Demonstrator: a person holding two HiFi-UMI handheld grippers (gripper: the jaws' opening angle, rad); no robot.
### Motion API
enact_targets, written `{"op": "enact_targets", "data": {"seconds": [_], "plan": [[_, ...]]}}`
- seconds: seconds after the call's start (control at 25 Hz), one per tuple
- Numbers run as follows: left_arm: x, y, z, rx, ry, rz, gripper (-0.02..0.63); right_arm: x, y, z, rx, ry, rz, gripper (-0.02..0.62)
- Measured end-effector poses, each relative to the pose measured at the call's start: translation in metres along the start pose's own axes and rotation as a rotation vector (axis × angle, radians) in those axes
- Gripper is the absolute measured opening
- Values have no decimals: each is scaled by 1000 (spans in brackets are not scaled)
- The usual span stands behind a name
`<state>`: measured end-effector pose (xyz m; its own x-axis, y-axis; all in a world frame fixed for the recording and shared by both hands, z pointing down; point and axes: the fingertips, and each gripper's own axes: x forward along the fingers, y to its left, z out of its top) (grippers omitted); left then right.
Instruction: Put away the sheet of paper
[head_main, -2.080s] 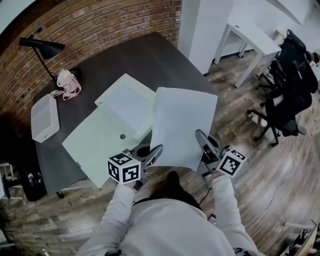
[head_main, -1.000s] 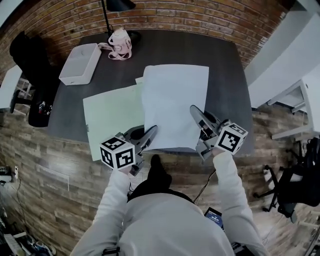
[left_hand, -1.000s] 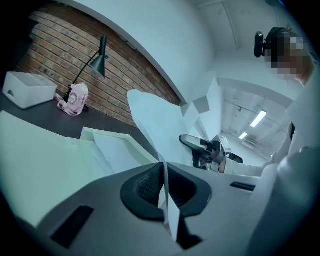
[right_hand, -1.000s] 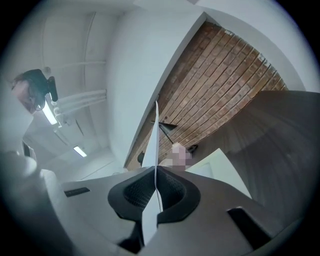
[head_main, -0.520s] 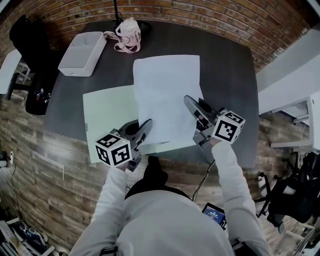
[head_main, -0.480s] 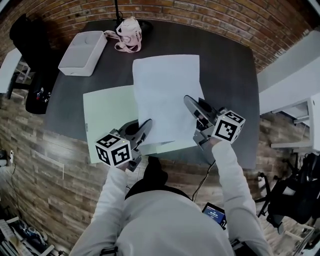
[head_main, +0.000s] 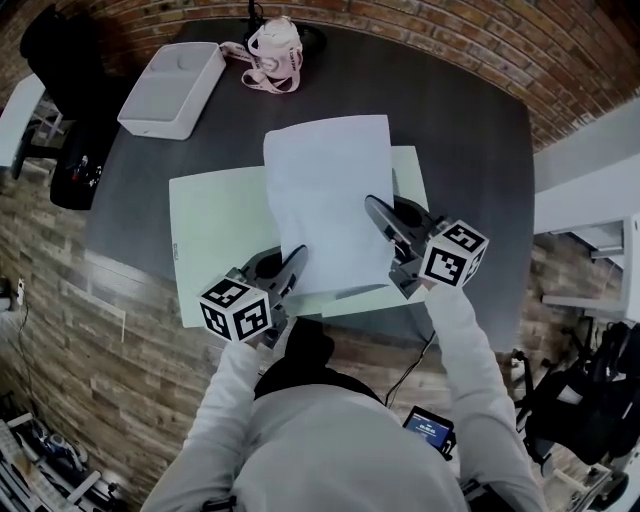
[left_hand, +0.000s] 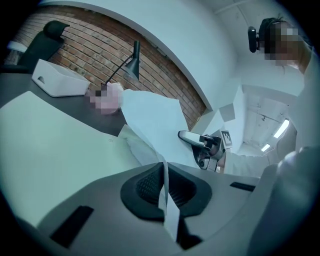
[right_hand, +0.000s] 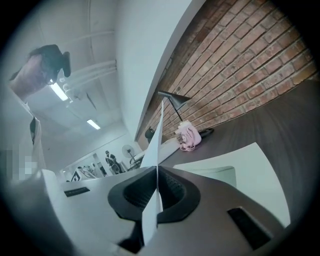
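Observation:
A white sheet of paper (head_main: 328, 200) hangs in the air above the dark table (head_main: 470, 130), held at its near edge by both grippers. My left gripper (head_main: 296, 262) is shut on the sheet's near left corner; the left gripper view shows the paper edge (left_hand: 163, 195) pinched between the jaws. My right gripper (head_main: 377, 212) is shut on the right edge, where the sheet (right_hand: 154, 185) stands edge-on between the pads. Under the sheet lies an open pale green folder (head_main: 215, 235).
A white tray (head_main: 172, 90) sits at the table's far left corner, with a pink-and-white object (head_main: 275, 52) and a black desk lamp base (head_main: 318, 38) beside it. A brick wall runs behind the table. A black bag (head_main: 75, 160) stands left of the table.
The sheet and both grippers have come over the table and settled above the green folder. Both grippers have kept their hold.

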<state>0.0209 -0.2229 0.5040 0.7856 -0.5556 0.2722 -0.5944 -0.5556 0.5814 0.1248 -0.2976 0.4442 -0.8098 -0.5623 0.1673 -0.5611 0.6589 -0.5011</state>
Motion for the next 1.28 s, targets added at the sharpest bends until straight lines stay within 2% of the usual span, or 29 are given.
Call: {"op": "enact_targets", "data": {"seconds": [0.28, 0.48, 0.84, 1.0, 1.12, 1.28], "plan": [[-2, 9, -8, 12, 9, 31, 17, 11, 2, -7, -43, 40, 22, 28], [-5, 4, -23, 22, 45, 27, 17, 10, -1, -25, -160, 129, -73, 29], [-5, 0, -41, 31, 98, 31, 17, 8, -2, -40, -217, 196, -163, 38], [-6, -1, -47, 42, 131, 27, 17, 3, -5, -34, -191, 158, -205, 81], [-9, -3, -51, 35, 146, 18, 17, -2, -5, -24, -163, 104, -227, 84], [-8, -5, -56, 24, 160, 10, 17, -13, -13, -6, -195, 53, -308, 84]]}}
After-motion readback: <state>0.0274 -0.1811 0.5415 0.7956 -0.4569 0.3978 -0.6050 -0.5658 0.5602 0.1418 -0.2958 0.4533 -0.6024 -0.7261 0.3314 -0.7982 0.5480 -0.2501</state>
